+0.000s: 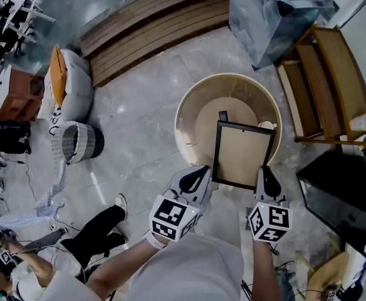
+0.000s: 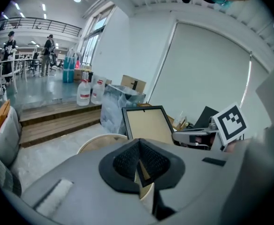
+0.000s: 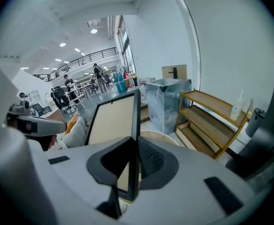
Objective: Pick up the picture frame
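Note:
A black picture frame (image 1: 241, 154) with a tan backing board is held up above a round wooden table (image 1: 188, 119), its back facing up. My left gripper (image 1: 203, 175) is shut on the frame's near left corner, and the frame (image 2: 146, 123) rises beyond the jaws in the left gripper view. My right gripper (image 1: 266, 175) is shut on the frame's right side rail. In the right gripper view the frame (image 3: 116, 116) stands edge-on between the closed jaws.
A wooden shelf unit (image 1: 333, 86) stands to the right of the table, a plastic-wrapped box (image 1: 271, 11) behind it. A dark panel (image 1: 343, 196) lies at the right. Wooden steps (image 1: 151, 27) run behind. A cushion (image 1: 67, 83) and basket (image 1: 79, 142) sit at the left. A person (image 1: 57, 249) crouches bottom left.

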A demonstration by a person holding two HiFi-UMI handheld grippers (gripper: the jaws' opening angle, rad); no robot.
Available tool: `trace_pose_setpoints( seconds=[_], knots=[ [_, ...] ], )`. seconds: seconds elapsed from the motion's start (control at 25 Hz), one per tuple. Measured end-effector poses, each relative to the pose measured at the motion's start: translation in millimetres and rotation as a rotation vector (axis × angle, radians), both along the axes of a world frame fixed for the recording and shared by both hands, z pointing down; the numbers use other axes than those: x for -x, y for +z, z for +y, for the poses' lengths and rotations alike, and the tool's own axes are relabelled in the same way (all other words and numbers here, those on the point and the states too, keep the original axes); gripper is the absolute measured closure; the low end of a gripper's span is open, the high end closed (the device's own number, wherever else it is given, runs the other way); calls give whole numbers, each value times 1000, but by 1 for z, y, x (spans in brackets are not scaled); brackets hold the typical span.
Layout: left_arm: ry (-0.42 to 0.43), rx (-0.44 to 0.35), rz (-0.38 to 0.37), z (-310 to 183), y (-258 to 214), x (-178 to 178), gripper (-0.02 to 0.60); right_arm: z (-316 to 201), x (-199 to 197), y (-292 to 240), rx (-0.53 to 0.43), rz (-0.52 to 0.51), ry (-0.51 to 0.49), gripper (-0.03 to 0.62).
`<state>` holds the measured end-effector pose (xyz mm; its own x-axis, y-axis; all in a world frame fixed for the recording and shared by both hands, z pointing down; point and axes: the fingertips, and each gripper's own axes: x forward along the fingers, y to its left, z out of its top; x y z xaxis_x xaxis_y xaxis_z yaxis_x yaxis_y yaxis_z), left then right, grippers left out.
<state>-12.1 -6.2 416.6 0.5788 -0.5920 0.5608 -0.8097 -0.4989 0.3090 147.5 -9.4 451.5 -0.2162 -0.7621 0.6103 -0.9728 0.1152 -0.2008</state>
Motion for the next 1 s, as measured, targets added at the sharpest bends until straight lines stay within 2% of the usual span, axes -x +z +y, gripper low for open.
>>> trace_pose_setpoints(
  seconds=[0.32, 0.48, 0.8, 1.0],
  knots=[
    [23, -127, 61, 12, -97, -6, 591, 24, -14, -121, -185, 6, 87, 556],
    [51, -205, 98, 20, -137, -3, 591, 37, -21, -166, -282, 16, 122, 556],
    [80, -302, 142, 17, -184, -13, 591, 54, -44, -208, -383, 38, 169, 556],
    [88, -304, 129, 17, -184, -12, 591, 56, -43, -213, -404, 41, 165, 556]
  ],
)
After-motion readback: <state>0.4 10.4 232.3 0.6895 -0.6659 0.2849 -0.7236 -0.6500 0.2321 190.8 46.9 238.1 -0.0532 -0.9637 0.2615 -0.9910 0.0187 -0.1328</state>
